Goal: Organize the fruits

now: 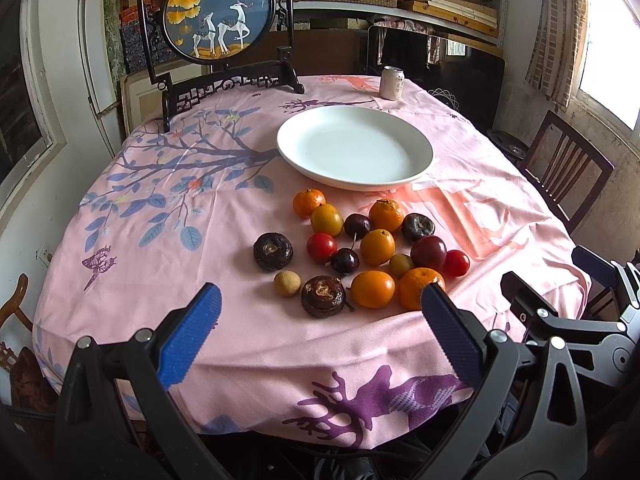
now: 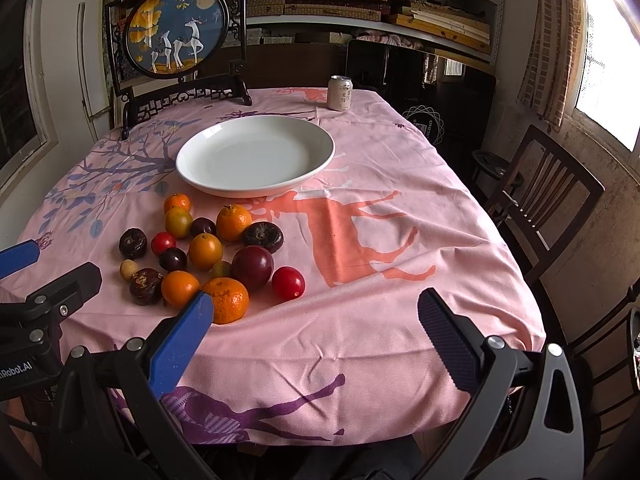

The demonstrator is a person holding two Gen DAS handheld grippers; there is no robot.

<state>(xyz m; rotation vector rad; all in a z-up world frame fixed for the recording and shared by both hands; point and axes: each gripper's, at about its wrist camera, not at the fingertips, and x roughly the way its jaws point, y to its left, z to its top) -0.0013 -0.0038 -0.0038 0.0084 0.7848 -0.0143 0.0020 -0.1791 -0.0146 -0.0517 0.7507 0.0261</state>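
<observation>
A pile of small fruits (image 1: 360, 248) lies on the pink tablecloth: oranges, red tomatoes, dark plums and cherries, brown water chestnuts, a small longan (image 1: 287, 283). It also shows in the right wrist view (image 2: 208, 256). An empty white plate (image 1: 420, 148) sits just behind the pile; in the right wrist view the plate (image 2: 320, 148) is at centre left. My left gripper (image 1: 320, 304) is open and empty, just short of the nearest fruits. My right gripper (image 2: 316, 316) is open and empty, to the right of the pile near the table's front edge.
A drink can (image 1: 391, 83) stands at the far edge of the table. A framed round deer screen (image 1: 218, 16) stands at the back left. A wooden chair (image 2: 548, 196) is to the right of the table. The tablecloth (image 2: 400, 240) hangs over the front edge.
</observation>
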